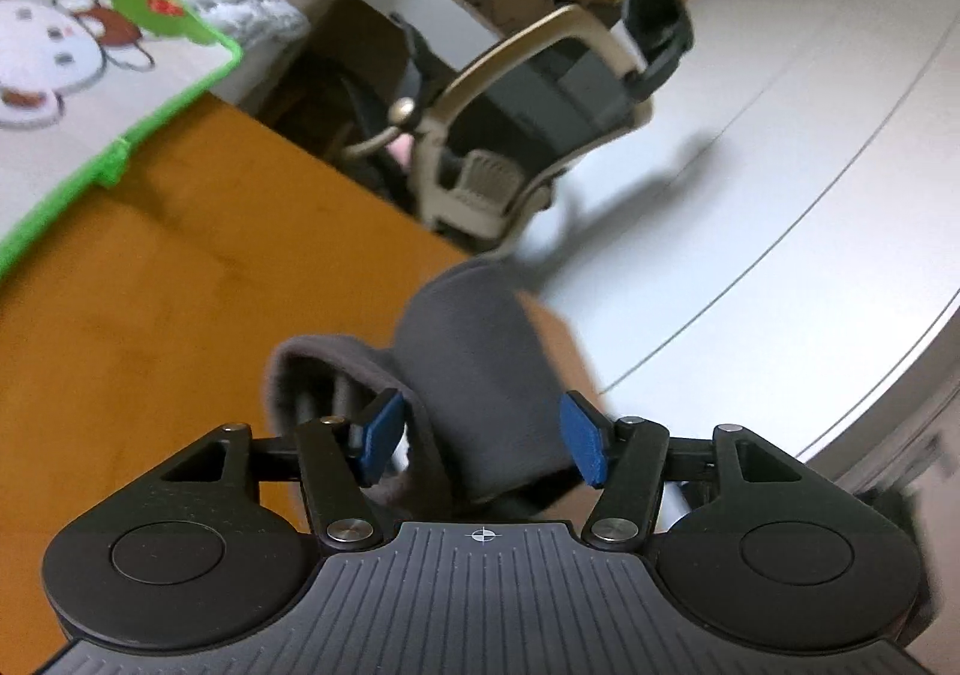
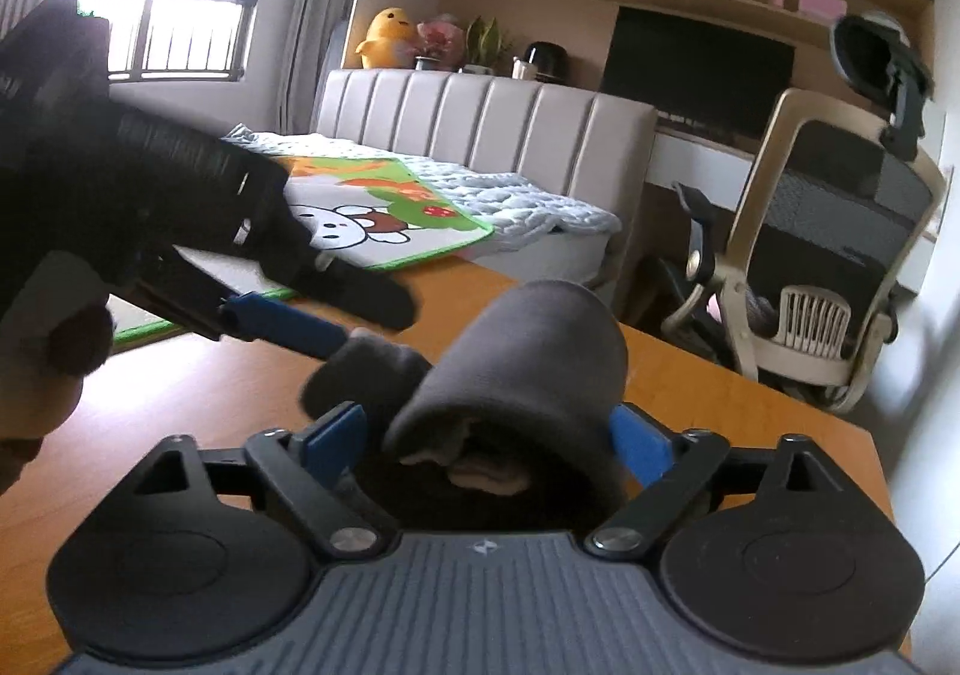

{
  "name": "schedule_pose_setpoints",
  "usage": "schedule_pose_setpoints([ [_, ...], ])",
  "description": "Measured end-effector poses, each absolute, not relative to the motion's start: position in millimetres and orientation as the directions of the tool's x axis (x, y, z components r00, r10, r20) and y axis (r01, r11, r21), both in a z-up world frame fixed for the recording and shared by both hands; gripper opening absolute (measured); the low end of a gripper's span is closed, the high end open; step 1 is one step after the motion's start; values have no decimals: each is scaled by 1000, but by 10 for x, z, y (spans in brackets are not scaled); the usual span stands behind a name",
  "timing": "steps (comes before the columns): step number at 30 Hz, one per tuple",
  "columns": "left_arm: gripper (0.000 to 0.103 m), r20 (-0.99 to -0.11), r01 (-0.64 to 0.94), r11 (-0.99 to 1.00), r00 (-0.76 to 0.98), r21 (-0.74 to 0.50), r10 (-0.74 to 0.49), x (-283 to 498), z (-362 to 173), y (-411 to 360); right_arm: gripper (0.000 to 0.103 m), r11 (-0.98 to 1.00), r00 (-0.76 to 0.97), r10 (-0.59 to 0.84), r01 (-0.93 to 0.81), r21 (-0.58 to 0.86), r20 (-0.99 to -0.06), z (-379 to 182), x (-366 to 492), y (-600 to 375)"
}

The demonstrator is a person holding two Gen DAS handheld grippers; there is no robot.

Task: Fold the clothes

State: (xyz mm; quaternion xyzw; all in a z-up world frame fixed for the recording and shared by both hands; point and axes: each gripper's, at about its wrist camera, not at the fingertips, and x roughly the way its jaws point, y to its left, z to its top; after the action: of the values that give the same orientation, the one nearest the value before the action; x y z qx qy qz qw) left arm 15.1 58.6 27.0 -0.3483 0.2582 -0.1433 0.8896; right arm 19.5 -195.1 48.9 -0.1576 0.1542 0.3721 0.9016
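A dark grey garment (image 1: pixel 480 375) is bunched into a thick fold above the orange table (image 1: pixel 150 315). In the left wrist view it fills the gap between the blue pads of my left gripper (image 1: pixel 483 438), whose jaws stand wide apart around it. In the right wrist view the same grey roll (image 2: pixel 528 369) sits between the blue pads of my right gripper (image 2: pixel 486 444), jaws wide around it. The left gripper's blue finger (image 2: pixel 282 321) comes in from the left and touches the garment's left end.
A cartoon mat with a green border (image 2: pixel 384 219) lies at the table's far left. A beige mesh office chair (image 2: pixel 840 267) stands past the table's far right edge. A bed with a padded headboard (image 2: pixel 480 123) is behind.
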Motion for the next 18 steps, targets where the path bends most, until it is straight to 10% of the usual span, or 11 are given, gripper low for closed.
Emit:
schedule_pose_setpoints([
  [8, 75, -376, 25, 713, 836, -701, -399, 144, 191, 672, 98, 815, 712, 570, -553, 172, -410, 432, 651, -1963],
  [11, 78, -365, 1, 704, 854, -710, -369, 108, 206, 803, 79, 815, 673, 580, -493, 306, -459, 298, 825, -2055],
  [13, 81, -354, -13, 697, 868, -717, -347, 78, 225, 900, 49, 820, 697, 568, -526, 227, -438, 350, 730, -2035],
  [18, 83, -333, -41, 671, 889, -740, -313, 37, 260, 1066, 46, 755, 756, 546, -631, -181, -361, 496, 237, -1666],
])
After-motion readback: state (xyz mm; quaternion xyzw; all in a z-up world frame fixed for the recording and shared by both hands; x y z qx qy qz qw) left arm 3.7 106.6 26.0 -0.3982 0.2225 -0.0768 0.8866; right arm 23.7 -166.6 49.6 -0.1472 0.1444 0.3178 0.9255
